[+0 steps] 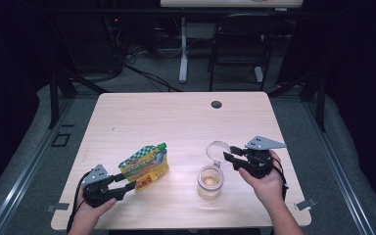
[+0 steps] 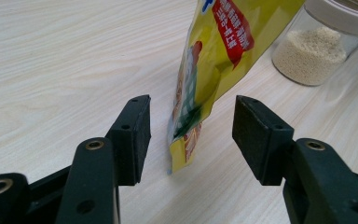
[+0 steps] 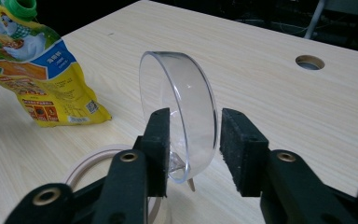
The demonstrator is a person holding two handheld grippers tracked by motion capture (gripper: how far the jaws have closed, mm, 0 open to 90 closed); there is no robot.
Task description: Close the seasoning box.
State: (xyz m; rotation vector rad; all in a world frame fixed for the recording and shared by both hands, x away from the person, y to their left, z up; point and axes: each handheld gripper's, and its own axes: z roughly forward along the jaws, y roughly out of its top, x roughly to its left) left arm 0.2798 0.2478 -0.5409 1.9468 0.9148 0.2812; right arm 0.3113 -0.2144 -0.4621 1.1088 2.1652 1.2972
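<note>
A yellow pouch (image 1: 144,167) with a green cap leans on the light wood table (image 1: 176,117) at the front left. My left gripper (image 1: 126,182) is open just in front of it. In the left gripper view the pouch's (image 2: 214,60) bottom corner hangs between the jaws of my left gripper (image 2: 191,135), touching neither pad. A small jar (image 1: 210,182) of pale grains stands front centre, its clear hinged lid (image 1: 218,148) flipped up. My right gripper (image 3: 193,144) straddles the lid (image 3: 182,107). One pad meets its rim, and a sliver of gap shows at the other.
The table has a round cable hole (image 1: 216,104) near its far edge. Behind it stand a black chair (image 1: 240,44) and another table's white leg (image 1: 183,49). The jar (image 2: 317,51) stands just past the pouch in the left gripper view. The pouch (image 3: 42,74) lies off to one side of the lid.
</note>
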